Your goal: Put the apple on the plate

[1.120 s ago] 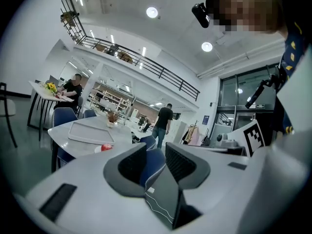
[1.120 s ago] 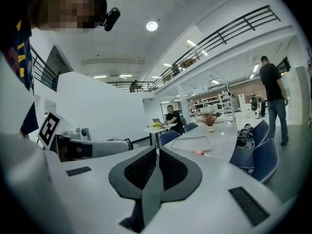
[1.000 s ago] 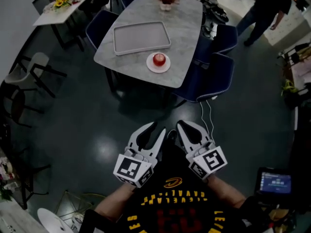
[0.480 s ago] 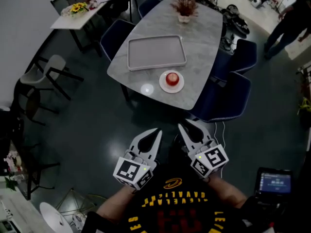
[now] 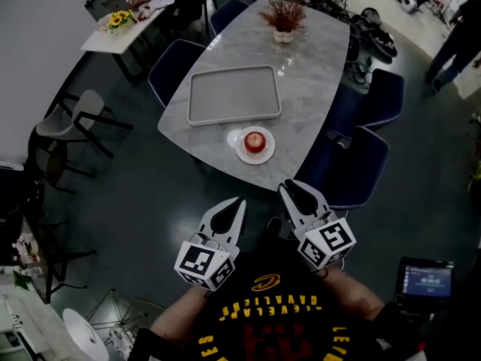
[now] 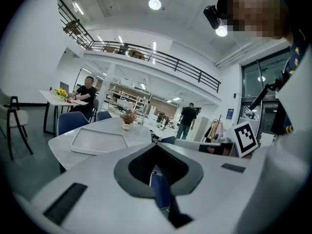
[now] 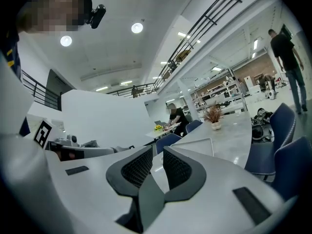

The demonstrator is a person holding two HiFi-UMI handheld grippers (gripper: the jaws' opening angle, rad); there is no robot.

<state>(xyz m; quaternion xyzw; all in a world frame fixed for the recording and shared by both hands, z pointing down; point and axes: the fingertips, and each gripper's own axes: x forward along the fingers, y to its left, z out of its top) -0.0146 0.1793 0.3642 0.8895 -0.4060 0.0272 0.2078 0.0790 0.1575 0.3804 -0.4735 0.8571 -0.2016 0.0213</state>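
In the head view a red apple [image 5: 255, 141] sits on a small white plate [image 5: 242, 153] near the front edge of a grey marble table [image 5: 316, 74]. Both grippers hang close to the person's body, short of the table and well apart from the plate. My left gripper [image 5: 238, 201] is shut, its tips meeting [image 6: 156, 146] with nothing between them. My right gripper [image 5: 288, 186] shows a narrow gap between its mesh pads [image 7: 158, 149], and that gap holds nothing. Neither gripper view shows the apple.
A grey tray [image 5: 234, 95] lies behind the plate, a potted plant [image 5: 283, 17] at the far end. Blue chairs [image 5: 353, 168] line the table's right side, another [image 5: 171, 66] the left. A person sits at a side table [image 5: 124, 25]. Dark floor lies between me and the table.
The left jaws have gone from spread to shut. The table with the plate and apple has come closer and lower in the head view as both grippers moved towards it.
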